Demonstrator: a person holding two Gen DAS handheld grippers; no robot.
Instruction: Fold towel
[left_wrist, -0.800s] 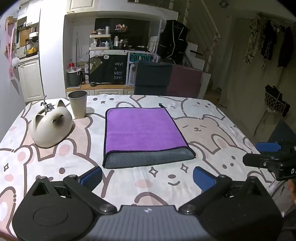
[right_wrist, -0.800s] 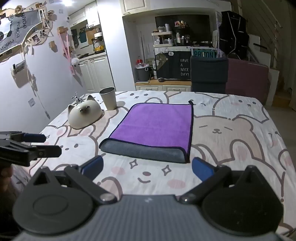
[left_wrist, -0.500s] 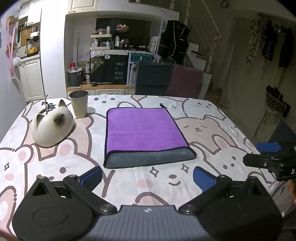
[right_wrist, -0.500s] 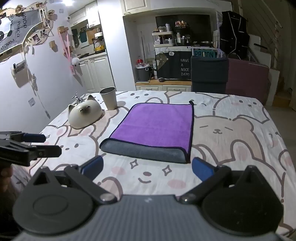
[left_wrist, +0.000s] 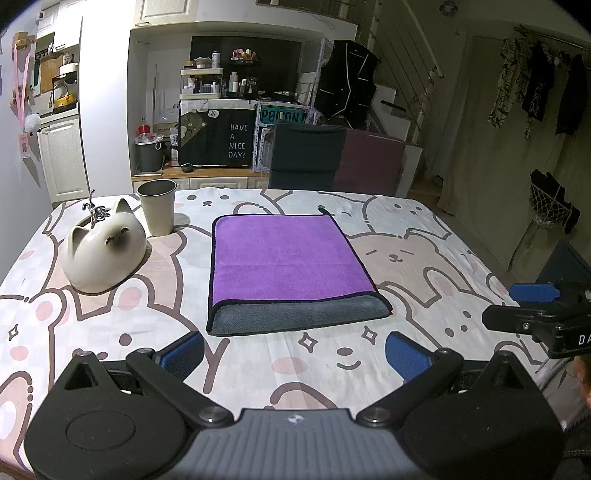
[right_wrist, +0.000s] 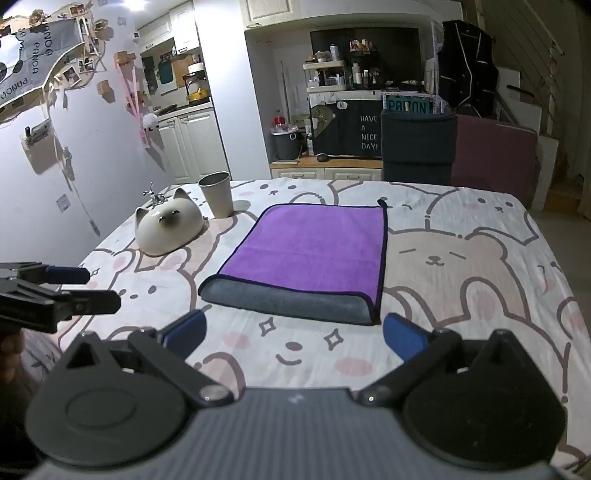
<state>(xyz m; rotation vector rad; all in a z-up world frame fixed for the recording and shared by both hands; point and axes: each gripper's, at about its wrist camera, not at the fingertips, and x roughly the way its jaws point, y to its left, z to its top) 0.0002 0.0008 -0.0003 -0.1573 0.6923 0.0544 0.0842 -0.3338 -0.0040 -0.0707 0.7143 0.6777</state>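
A purple towel with a grey underside lies folded flat on the table, its rounded grey fold at the near edge. It also shows in the right wrist view. My left gripper is open and empty, held back from the towel's near edge. My right gripper is open and empty, also short of the near edge. Each gripper shows at the side of the other's view: the right gripper, the left gripper.
A white cat-shaped ceramic pot and a grey cup stand left of the towel. The table has a bear-print cloth. A dark chair stands at the far edge. The table's right edge drops off near my right gripper.
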